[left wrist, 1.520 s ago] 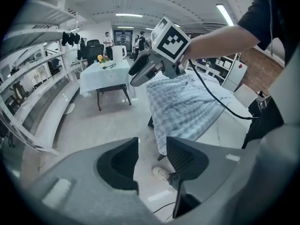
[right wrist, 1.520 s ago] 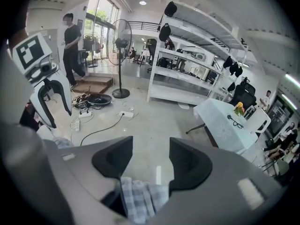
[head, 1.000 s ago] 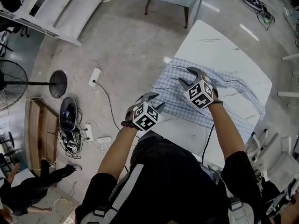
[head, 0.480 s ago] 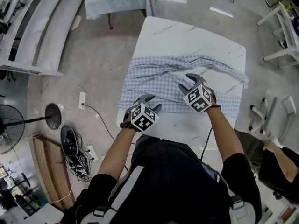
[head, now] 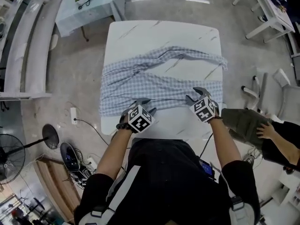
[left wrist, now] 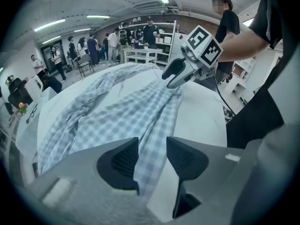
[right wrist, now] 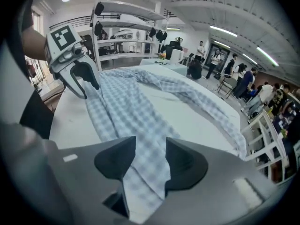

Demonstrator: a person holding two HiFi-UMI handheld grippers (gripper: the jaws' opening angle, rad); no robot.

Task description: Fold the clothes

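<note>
A grey concrete floor [head: 70, 78] is seen around a white, marble-veined counter [head: 159, 32]. A floor fan [head: 11, 156] and a small table [head: 89, 6] are placed off to the left, and another person's hand [head: 265, 131] is seen near the right edge of the head view.

A blue-and-white checked shirt [head: 154, 86] is laid crosswise over the counter. It is rumpled, with one sleeve stretched along the far side toward the right edge and its near hem kept close to the counter's near edge. The far half of the counter is left bare.

The left tool [head: 146, 105] is held over the near left part of the shirt and is pointed steeply down. In the left gripper view its jaws are seen spread, with a strip of checked cloth running through the gap. The cloth is not pressed by the pads.

The right tool [head: 194, 94] is held over the near hem toward the right side, well apart from the left one. Its jaws have just been closing but are seen parted in the right gripper view. A fold of the shirt lies in the gap and is not pinched.
</note>
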